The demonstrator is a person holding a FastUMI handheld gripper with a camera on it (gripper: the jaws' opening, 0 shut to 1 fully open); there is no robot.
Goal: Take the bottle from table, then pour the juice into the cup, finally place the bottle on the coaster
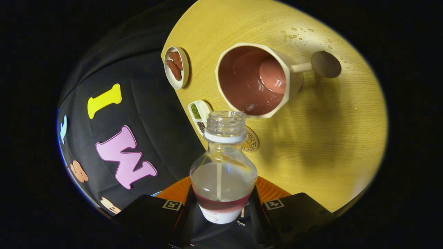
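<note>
My gripper [223,204] is shut on a clear plastic bottle [223,173] held between the fingers, its open neck pointing ahead toward the cup. A little red juice lies near the bottle's base. Just beyond the bottle's mouth stands a cream cup [254,79] with a side handle, on the yellow wooden table [328,131]. The cup's inside is coated with reddish juice. A round coaster [252,140] lies on the table right behind the bottle's neck, partly hidden by it.
A small oval dish with brown pieces [176,67] and a little tray with green and dark contents [199,116] sit near the table's edge, left of the cup. Drops of liquid [294,34] dot the table beyond the cup.
</note>
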